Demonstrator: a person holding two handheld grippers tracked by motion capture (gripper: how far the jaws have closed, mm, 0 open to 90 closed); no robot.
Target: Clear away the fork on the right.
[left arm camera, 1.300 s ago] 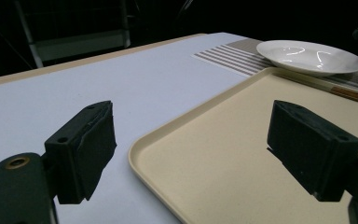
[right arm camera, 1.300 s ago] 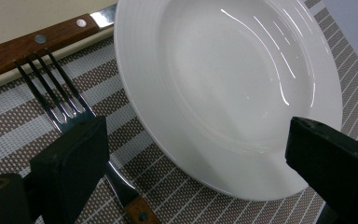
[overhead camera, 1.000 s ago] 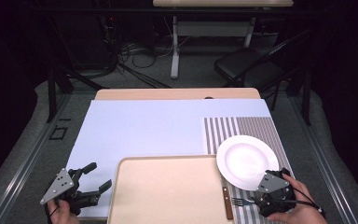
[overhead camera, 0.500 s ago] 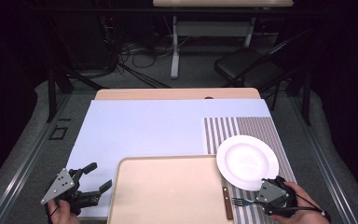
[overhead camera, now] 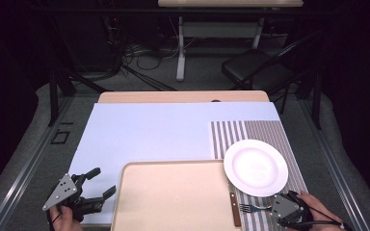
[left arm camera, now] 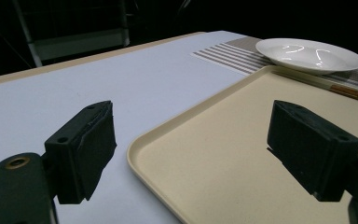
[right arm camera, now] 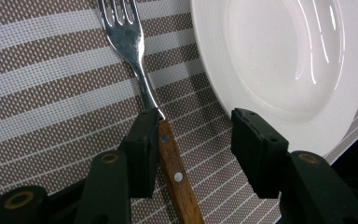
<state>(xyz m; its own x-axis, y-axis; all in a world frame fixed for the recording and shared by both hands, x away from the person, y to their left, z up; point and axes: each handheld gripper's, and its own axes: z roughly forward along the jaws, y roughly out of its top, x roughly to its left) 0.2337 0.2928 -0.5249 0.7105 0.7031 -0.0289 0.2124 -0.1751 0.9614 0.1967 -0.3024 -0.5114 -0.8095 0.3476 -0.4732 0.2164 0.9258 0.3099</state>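
Right gripper (right arm camera: 191,144) half-closed, just been closing astride fork (right arm camera: 135,51) handle, one pad touching; risk: skewed pinch flicking fork against plate (right arm camera: 279,56). Left gripper (left arm camera: 205,149) wide open, empty

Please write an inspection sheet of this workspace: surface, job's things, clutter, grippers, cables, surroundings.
Surface: table under a pale blue cover, with a striped placemat at the right.
Job's things: fork with wooden handle lies on the placemat beside the white plate; a knife lies between the fork and the beige tray.
Clutter: nothing seen.
Grippers: right hand-held gripper straddles the fork handle; its jaws have just been closing, one pad touches the handle, the other stands apart. Left hand-held gripper is open over the tray's corner, holding nothing.
Cables: a tangle on the floor beyond the table.
Surroundings: dark room, a chair, another table's legs.
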